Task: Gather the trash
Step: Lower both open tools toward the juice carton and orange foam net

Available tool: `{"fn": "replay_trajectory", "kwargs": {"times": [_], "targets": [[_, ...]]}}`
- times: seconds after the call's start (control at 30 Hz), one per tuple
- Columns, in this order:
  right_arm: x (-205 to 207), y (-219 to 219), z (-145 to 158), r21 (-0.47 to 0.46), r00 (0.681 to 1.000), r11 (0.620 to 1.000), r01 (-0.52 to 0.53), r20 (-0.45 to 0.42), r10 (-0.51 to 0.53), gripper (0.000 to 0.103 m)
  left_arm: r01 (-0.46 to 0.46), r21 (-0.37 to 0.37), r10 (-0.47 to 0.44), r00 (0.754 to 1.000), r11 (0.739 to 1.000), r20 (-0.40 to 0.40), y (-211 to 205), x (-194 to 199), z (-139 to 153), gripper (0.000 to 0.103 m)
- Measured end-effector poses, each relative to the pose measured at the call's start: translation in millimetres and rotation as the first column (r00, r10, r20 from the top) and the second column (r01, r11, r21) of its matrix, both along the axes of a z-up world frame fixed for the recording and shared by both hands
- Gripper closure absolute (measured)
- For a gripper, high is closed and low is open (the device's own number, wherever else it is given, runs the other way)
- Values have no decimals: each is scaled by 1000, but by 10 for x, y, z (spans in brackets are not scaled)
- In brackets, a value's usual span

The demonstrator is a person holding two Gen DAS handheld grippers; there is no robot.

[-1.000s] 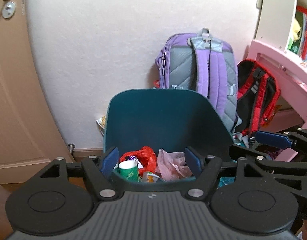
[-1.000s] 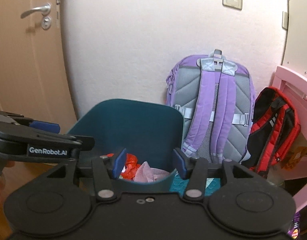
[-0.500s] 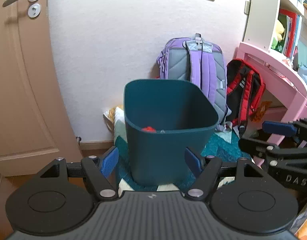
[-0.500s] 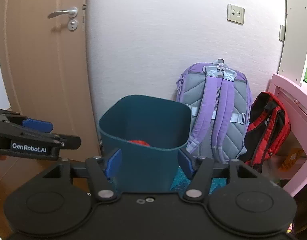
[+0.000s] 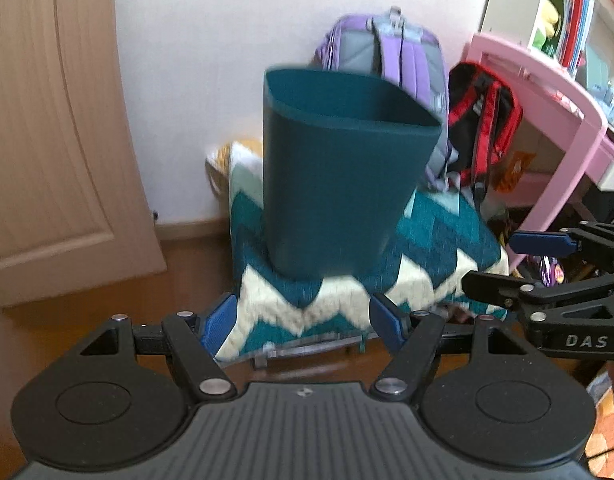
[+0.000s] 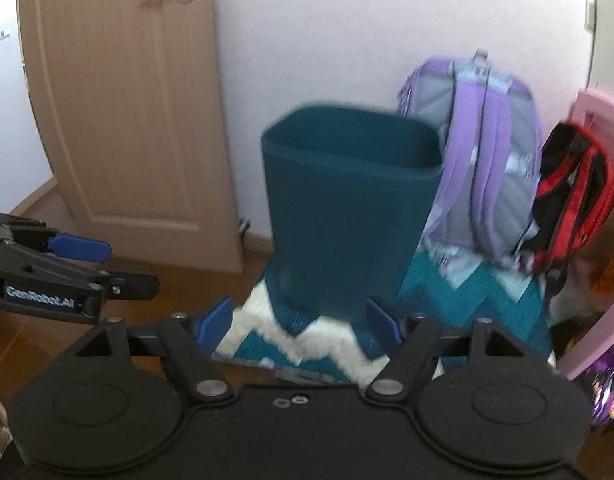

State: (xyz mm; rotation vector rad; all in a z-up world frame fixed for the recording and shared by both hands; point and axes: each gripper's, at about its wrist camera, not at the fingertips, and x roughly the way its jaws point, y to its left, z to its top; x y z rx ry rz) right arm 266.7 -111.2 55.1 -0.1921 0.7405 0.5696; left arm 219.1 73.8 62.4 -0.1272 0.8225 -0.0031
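Currently the teal bin [image 5: 339,168] stands upright at frame centre in both wrist views, resting on a zigzag teal-and-cream rug [image 5: 347,300]. Contents of the bin not visible from this angle; both views motion-blurred.

Left gripper [image 5: 303,322]: blue-padded fingers spread wide, nothing between them. The bin sits above and beyond the fingertips, horizontally within the gap between them but clearly apart; only rug shows between the pads.

Right gripper [image 6: 299,320]: fingers likewise wide apart, holding nothing. Bin base appears just above the gap between the tips, not touching either finger.

Cross-views: the right gripper enters the left wrist view at lower right, fingers parted; the left gripper enters the right wrist view at lower left.

Surroundings: purple backpack [image 6: 483,152] behind and right of the bin, against the white wall; red-and-black backpack [image 6: 571,196] further right; wooden door [image 6: 123,112] at upper left; pink desk [image 5: 547,92] at right of the left wrist view.
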Motion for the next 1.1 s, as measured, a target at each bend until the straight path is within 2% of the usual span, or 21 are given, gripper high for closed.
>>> {"fn": "replay_trajectory", "kwargs": {"times": [0.17, 0.3, 0.5, 0.63, 0.77, 1.0, 1.1], "targets": [[-4, 85, -597, -18, 997, 1000, -17, -70, 15, 21, -9, -5, 9, 998, 1000, -59, 124, -47, -543, 21], [-14, 202, -1129, -28, 993, 999, -43, -112, 40, 6, -39, -6, 38, 991, 999, -130, 269, -10, -1050, 21], [59, 443, -1915, -81, 978, 994, -76, -201, 59, 4, -97, -29, 87, 966, 995, -244, 566, 142, -1861, 21], [87, 602, -2460, -110, 957, 988, -104, -282, 69, 4, -106, -27, 92, 942, 994, -322, 748, 269, -2414, 21], [86, 765, -2988, -159, 931, 977, -140, -356, 75, 4, -69, -3, 62, 910, 998, -410, 843, 419, -3008, 21], [-28, 975, -3790, -210, 868, 944, -253, -481, 126, 5, 1, -14, -8, 883, 1000, -470, 953, 609, -3840, 21], [-90, 1019, -4078, -217, 838, 933, -288, -528, 136, 5, 63, -20, -65, 870, 998, -488, 925, 681, -4199, 21]]}}
